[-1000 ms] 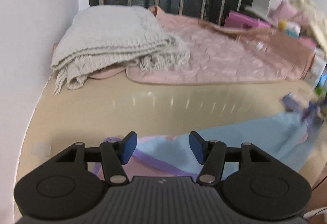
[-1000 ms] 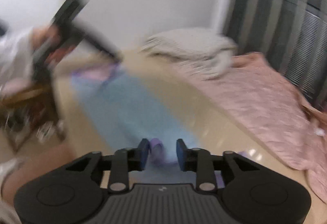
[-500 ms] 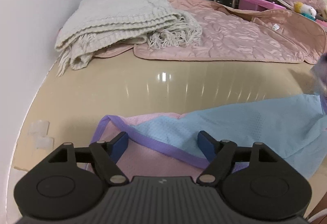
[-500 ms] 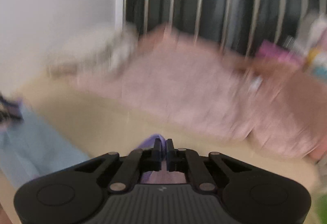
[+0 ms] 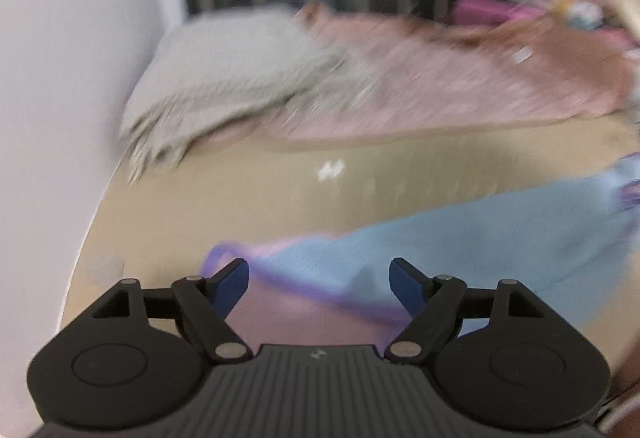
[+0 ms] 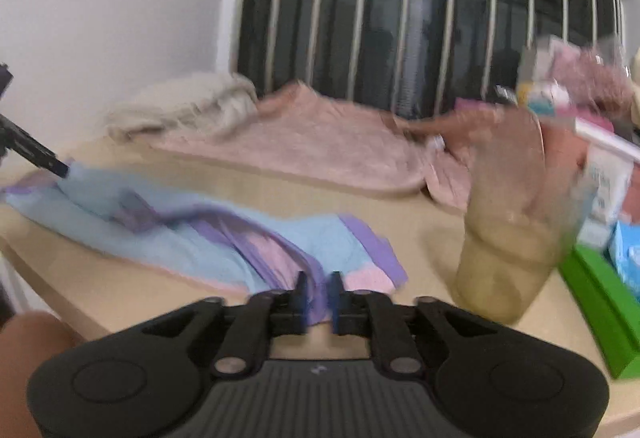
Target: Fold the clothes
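A light blue garment [image 5: 460, 238] with purple trim and pink panels lies stretched across the beige table [image 5: 240, 198]. My left gripper [image 5: 320, 278] hovers over its purple-edged left end. Its jaws are wide apart and still opening, and the pads touch no cloth. In the right wrist view the garment [image 6: 192, 238] runs from the left edge to my right gripper [image 6: 319, 290]. There the jaws are opening, with a narrow gap and a purple and pink fold between them, not pinched. One left gripper finger [image 6: 32, 154] shows at the garment's far end.
A grey knitted blanket [image 6: 188, 106] and a pink quilt [image 6: 328, 142] lie along the back, under a barred window [image 6: 400, 18]. A clear plastic cup [image 6: 516, 238] stands just right of the right gripper. A green box [image 6: 600, 302] and cartons crowd the right edge. A white wall bounds the left.
The right gripper was shut on the purple hem half a second ago; its jaws have parted and it has dropped toward the table. The left jaws have spread wider over the garment's end.
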Motion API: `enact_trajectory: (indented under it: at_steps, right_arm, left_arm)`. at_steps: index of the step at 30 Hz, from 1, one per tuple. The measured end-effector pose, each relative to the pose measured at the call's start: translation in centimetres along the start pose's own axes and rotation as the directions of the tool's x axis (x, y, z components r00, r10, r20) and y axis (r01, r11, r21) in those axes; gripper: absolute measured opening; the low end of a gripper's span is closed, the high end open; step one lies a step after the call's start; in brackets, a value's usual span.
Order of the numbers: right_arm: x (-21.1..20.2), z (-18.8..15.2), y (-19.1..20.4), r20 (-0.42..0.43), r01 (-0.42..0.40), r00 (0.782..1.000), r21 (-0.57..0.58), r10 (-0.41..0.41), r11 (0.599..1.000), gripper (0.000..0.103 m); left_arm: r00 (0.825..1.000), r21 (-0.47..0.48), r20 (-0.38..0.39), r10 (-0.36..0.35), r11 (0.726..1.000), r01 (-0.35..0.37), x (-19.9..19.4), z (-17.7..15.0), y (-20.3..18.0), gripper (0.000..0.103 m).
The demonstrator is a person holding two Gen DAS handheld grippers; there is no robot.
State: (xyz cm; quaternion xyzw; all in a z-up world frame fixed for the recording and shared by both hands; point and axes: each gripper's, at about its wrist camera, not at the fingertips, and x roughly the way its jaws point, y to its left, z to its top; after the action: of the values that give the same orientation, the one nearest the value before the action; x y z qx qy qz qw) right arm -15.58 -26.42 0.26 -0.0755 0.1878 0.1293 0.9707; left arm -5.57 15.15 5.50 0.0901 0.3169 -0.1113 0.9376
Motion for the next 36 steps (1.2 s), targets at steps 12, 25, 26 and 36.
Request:
enact_trajectory:
  at_steps: [12, 25, 26, 36]
  right_arm:
    - [7.6, 5.4, 9.3, -0.194, -0.36, 0.933, -0.52, 0.303, 0.775, 0.021]
    - [7.5, 2.0, 9.6, -0.072, -0.188, 0.976, -0.762, 0.206, 0.62, 0.009]
    - [7.0, 2.2, 9.6, -0.065, -0.188, 0.975, -0.756, 0.214, 0.627, 0.02]
    - [6.9, 5.2, 7.3, -0.121, -0.368, 0.926, -0.506, 0.359, 0.78, 0.025]
  left_arm:
    - [0.977, 0.293, -0.072, -0.199, 0.932, 0.212, 1.3, -0.3, -10.3, 0.084]
    - [0.957, 0.119, -0.131, -0.258, 0.955, 0.273, 2.2, -1.4, -5.3, 0.085]
    - [0.954, 0.106, -0.127, -0.273, 0.952, 0.287, 1.8, -1.2, -4.9, 0.085]
    - [0.963, -0.011, -0.059, -0.262, 0.965, 0.262, 3.0, 1.7, -5.0, 0.087]
